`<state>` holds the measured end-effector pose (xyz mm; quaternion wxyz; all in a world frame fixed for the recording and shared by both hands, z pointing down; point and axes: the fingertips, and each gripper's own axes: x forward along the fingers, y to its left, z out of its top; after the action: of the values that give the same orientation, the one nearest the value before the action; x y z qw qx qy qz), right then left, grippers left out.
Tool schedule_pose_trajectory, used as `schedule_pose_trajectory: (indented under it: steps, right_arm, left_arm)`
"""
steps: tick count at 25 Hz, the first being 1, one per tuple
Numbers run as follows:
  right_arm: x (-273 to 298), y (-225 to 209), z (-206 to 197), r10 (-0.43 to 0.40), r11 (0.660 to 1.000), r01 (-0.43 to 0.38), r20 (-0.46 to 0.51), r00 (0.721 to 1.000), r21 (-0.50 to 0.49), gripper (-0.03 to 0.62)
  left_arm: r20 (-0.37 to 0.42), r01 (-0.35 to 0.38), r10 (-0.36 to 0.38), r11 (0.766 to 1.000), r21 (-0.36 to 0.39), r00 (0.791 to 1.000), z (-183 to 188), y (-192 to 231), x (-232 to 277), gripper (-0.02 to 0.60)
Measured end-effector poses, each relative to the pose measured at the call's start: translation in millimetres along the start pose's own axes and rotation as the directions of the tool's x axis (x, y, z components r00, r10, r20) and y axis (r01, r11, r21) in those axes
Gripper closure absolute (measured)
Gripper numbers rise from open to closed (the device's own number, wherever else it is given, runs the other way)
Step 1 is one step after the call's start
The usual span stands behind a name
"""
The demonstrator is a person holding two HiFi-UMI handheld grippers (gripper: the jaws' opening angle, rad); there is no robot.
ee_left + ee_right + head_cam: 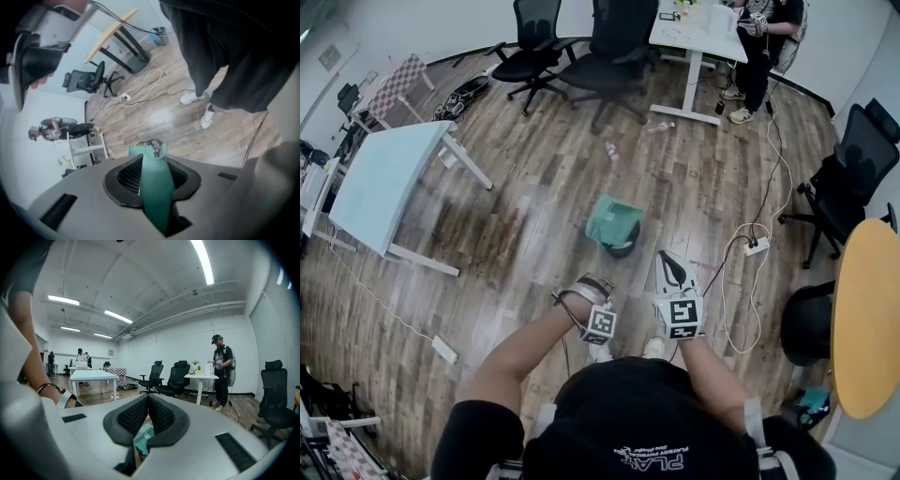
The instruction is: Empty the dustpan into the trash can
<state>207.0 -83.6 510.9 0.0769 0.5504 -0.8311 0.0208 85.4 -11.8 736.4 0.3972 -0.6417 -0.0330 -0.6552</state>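
Left gripper [157,169] is closing narrowly on the green dustpan handle [158,201]. The flat handle is running between the two black pads [127,176], and its end with the hanging hole [153,149] is sticking out past the tips. In the head view this gripper [592,317] is sitting low in the middle, at 6 o'clock. The dustpan [612,218] is hanging at 12 o'clock from it, over the black trash can [624,249]. The green pan is covering the 11 o'clock part of the can's opening; whether the two are touching, I cannot tell. The trash can is standing on the wooden surface [534,183], near the middle of the room.

Right gripper [148,400] is pressing its jaws together at the tips, with nothing between them there. A small piece of the green dustpan [142,438] is showing through the gap lower down. In the head view the right gripper [674,274] is pointing toward 12 o'clock, just beside the left one, and the dustpan is at 11 o'clock from it, apart.

A white power strip [757,247] with its cable is lying at 3 o'clock from the trash can. A pale blue table [389,178] is standing at 9 o'clock and black office chairs [609,42] at 12 o'clock. A person [759,42] is standing by a white desk [698,33] at 1 o'clock.
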Motion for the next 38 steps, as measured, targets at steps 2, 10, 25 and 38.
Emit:
schedule_pose_trajectory:
  steps: [2,10,25,38]
  right_arm:
    - [-1,-1,-2,-0.003,1.000,0.003,-0.005,1.000,-0.001,0.571]
    - [-1,-2,-1,-0.008,1.000,0.008,-0.010,1.000,-0.008,0.571]
    - [7,13,-1,0.029,0.999,-0.029,-0.014,0.999,-0.027,0.571]
    - [20,40,2,0.070,0.996,-0.071,-0.036,0.997,-0.052,0.571]
  left_arm:
    - [0.018,-0.021,0.023,0.995,-0.093,1.000,-2,13,-5,0.480]
    - [0.036,-0.090,0.118,0.891,-0.445,0.992,-32,53,-23,0.483]
    - [-0.043,-0.175,0.272,0.482,-0.859,0.961,-114,69,-45,0.485]
    - [-0.200,-0.110,0.335,-0.271,-0.956,0.921,-199,29,-62,0.485]
